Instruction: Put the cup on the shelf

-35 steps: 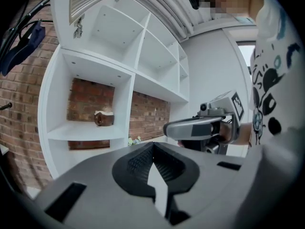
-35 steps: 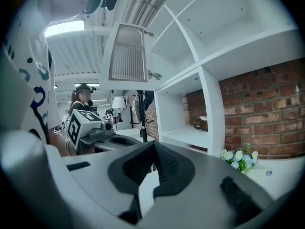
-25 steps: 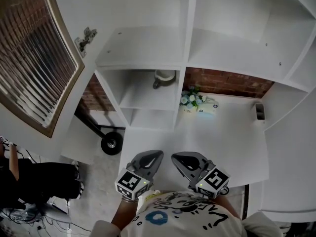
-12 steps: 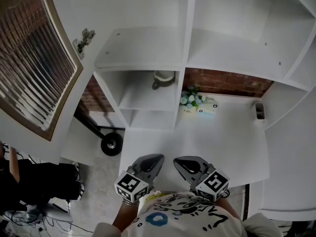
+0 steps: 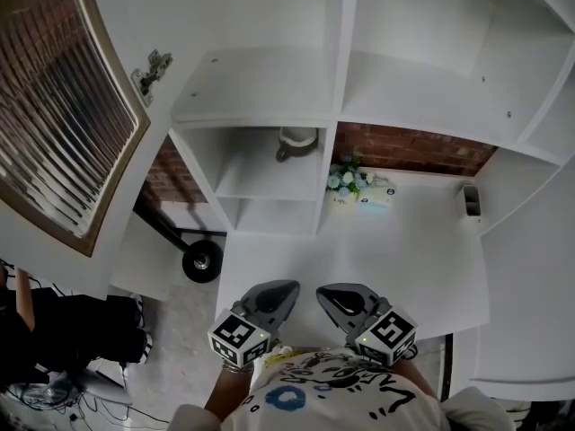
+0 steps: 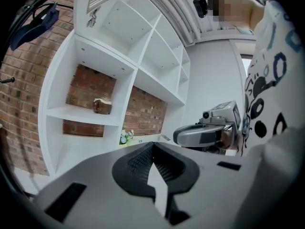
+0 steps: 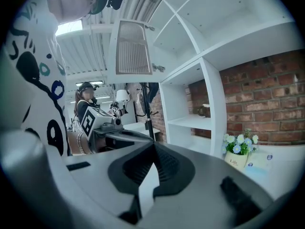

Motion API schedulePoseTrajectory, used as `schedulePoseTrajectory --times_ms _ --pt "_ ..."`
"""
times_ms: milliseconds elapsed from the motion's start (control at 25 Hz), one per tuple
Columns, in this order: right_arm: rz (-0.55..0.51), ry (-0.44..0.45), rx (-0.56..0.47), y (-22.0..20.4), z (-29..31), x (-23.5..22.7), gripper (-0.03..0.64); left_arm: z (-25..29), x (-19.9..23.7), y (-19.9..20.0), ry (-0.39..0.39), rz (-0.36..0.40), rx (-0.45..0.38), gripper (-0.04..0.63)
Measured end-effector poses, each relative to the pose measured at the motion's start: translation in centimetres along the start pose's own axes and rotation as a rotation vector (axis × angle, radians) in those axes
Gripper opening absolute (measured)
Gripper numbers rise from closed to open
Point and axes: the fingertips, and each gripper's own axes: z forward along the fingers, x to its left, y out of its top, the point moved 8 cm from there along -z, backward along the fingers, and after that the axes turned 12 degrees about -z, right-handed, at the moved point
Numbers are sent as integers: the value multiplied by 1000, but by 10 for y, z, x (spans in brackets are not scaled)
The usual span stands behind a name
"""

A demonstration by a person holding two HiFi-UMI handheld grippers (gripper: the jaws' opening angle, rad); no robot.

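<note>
The cup (image 5: 296, 141) stands on a shelf board inside the white shelf unit (image 5: 269, 106), left of the middle upright; in the left gripper view the cup (image 6: 102, 106) shows in front of the brick back wall, and in the right gripper view the cup (image 7: 206, 110) is small and far. Both grippers hang close to my body over the near edge of the white table (image 5: 404, 259). My left gripper (image 5: 286, 288) is shut and holds nothing. My right gripper (image 5: 322, 293) is shut too, also with nothing in it. Both are well away from the cup.
A small pot of flowers (image 5: 344, 183) and a pale box (image 5: 379, 196) sit at the back of the table by the upright. A dark small object (image 5: 472, 201) stands at the back right. A slatted cabinet door (image 5: 63, 106) hangs open at left. A person (image 7: 86, 101) stands beyond.
Both grippers have drawn back slightly toward my body, and the head view has shifted a little. The cup has stayed on its shelf.
</note>
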Motion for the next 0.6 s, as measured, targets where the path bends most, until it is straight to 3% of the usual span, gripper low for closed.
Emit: schedulePoseTrajectory --times_ms 600 --pt "0 10 0 0 1 -1 25 -1 2 -4 -2 -13 35 15"
